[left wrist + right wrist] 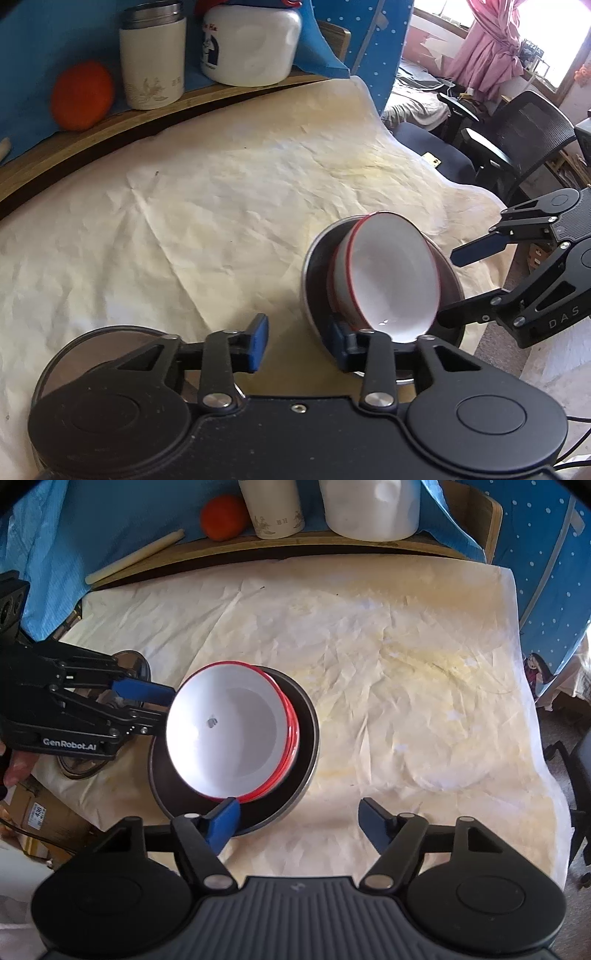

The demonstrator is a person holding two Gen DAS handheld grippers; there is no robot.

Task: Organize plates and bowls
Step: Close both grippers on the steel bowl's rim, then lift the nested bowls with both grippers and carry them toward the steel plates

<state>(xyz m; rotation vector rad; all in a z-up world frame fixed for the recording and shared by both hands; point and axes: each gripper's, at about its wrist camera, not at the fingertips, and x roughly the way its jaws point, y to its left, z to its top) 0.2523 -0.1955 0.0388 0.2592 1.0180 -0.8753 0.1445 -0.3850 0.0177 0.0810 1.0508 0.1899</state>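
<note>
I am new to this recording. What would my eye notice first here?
First, the white bowl with a red rim, tilted inside a dark round metal pan on the wrinkled cream cloth. Next, the left gripper and right gripper close beside it. Behind, an orange fruit sits on the wooden shelf.

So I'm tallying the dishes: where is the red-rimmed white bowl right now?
The red-rimmed white bowl sits tilted inside the dark metal pan on the cream cloth, left of centre in the right wrist view, between both grippers.
</note>
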